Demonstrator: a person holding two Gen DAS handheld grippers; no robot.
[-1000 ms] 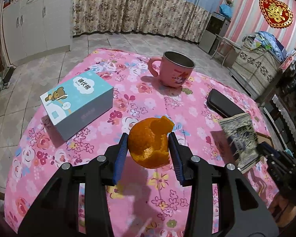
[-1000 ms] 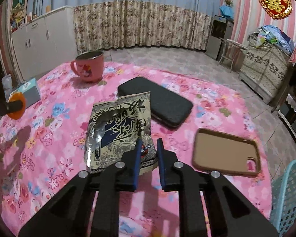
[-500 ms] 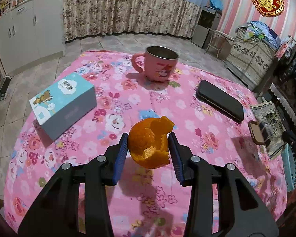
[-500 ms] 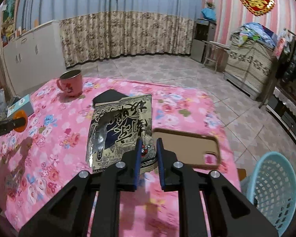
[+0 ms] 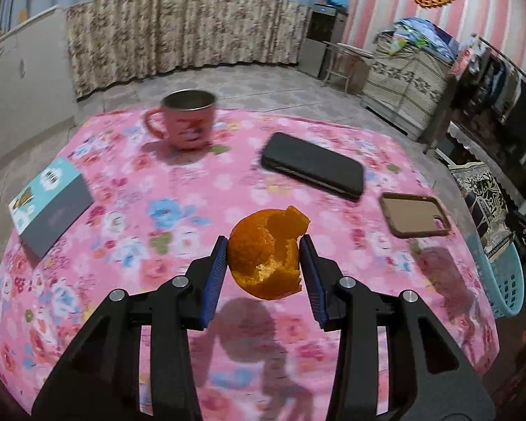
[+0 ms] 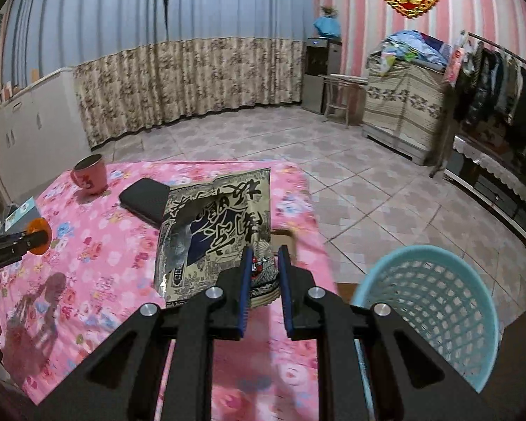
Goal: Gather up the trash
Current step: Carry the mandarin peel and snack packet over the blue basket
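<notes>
Left gripper point(image 5: 264, 258) is clamped on the hollow orange peel shell point(image 5: 266, 254), held above the pink floral tablecloth point(image 5: 129, 217). Right gripper point(image 6: 264, 270) pinches the crinkled foil snack wrapper point(image 6: 214, 231) beside the pale blue plastic mesh basket point(image 6: 431, 301). It's the carrying step; next comes positioning over the basket and releasing.

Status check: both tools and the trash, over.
Left tool shut on hollow orange peel. Right tool shut on printed foil snack bag. Light-blue mesh plastic basket beside table, path unobstructed.
</notes>
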